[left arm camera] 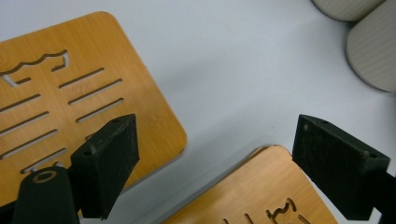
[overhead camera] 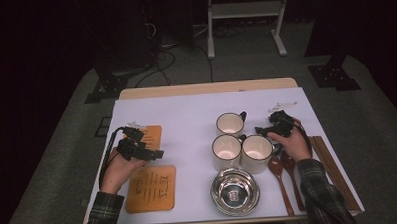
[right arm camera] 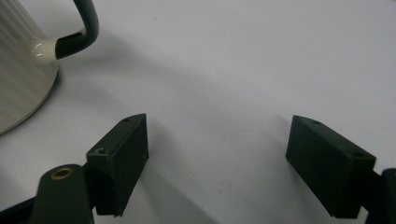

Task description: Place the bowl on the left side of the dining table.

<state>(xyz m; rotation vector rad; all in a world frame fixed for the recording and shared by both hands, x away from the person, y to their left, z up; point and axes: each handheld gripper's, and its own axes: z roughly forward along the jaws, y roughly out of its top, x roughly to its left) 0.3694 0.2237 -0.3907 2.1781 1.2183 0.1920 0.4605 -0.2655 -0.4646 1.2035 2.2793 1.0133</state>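
Both our grippers are open and hold nothing, so the table setting looks barely begun.

Our left gripper [overhead camera: 155,154] hangs with its jaws wide apart over the gap between the two wooden trivets, the far trivet [overhead camera: 150,135] and the near trivet [overhead camera: 150,188]. Our right gripper [overhead camera: 259,131] hangs with jaws apart too, over bare white cloth [overhead camera: 186,117] near the far mug [overhead camera: 230,124]. Two more mugs [overhead camera: 226,151] [overhead camera: 256,153] stand close together, right of middle. In front sits a steel bowl [overhead camera: 235,191], with wooden spoons [overhead camera: 284,181] and chopsticks [overhead camera: 333,172] on the right. We think nothing sits on a trivet yet, so that work is left.
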